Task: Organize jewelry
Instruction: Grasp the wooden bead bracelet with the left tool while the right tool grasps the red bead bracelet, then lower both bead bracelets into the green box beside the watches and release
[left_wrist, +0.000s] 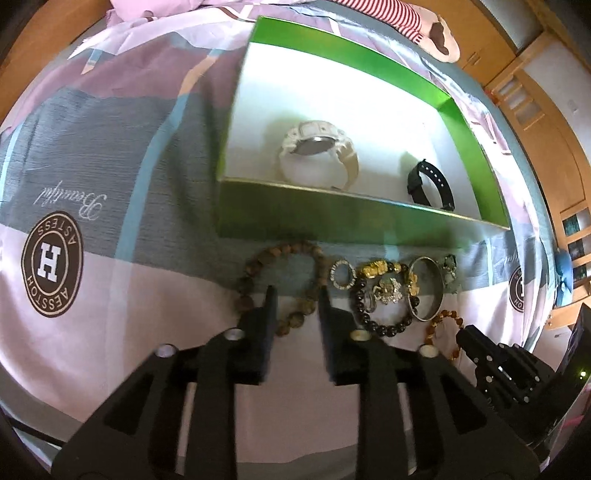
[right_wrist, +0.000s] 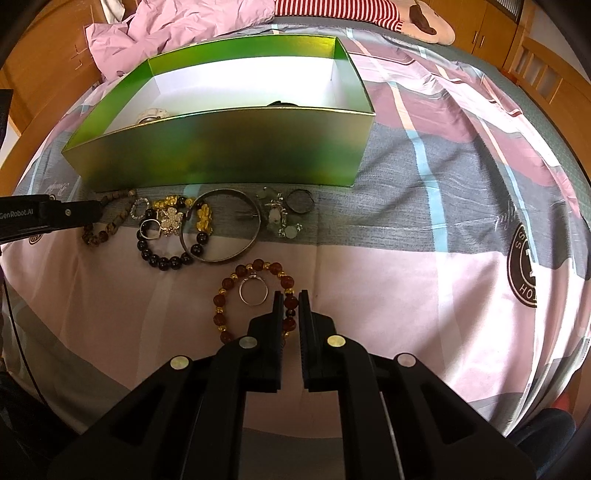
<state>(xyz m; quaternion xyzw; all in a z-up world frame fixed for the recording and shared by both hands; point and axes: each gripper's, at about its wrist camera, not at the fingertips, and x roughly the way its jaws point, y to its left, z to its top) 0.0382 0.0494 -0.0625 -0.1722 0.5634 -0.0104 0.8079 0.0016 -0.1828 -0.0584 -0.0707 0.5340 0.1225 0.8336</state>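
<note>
1. A bed covered in a pink, grey and light-blue patchwork sheet (right_wrist: 424, 229) fills both views. It carries round brown logo badges.
2. A green cardboard box (left_wrist: 332, 216) with a white inside sits open on the sheet, at the far side of the jewelry.
3. Inside the box lie 2 watches: a white watch (left_wrist: 317, 157) toward the left and a black watch (left_wrist: 430, 184) toward the right, well apart.
4. Just in front of the box's near wall, a row of jewelry rests on the sheet. From left to right in the left wrist view: a brown wooden bead bracelet (left_wrist: 258, 266), a small sparkly ring (left_wrist: 342, 275), a black bead bracelet with gold charms (left_wrist: 384, 326), a flower brooch (left_wrist: 388, 290) inside that loop, a silver bangle (left_wrist: 426, 291), and a cluster of pale green pieces (left_wrist: 448, 275).
5. Nearer the camera, apart from the row, lies an amber and gold bead bracelet (right_wrist: 225, 295) with a silver ring (right_wrist: 253, 291) inside its loop.
6. The left gripper (left_wrist: 295, 291) hangs over the near part of the wooden bracelet. Its jaws stand partly apart with beads in the gap, and no pad presses on anything.
7. The right gripper (right_wrist: 291, 295) points down at the amber bracelet's right side. Its jaws are nearly together and pinch the beads between them.
8. A pink crumpled cloth (right_wrist: 177, 26) and a red-and-white striped item (right_wrist: 332, 9) lie beyond the box.
</note>
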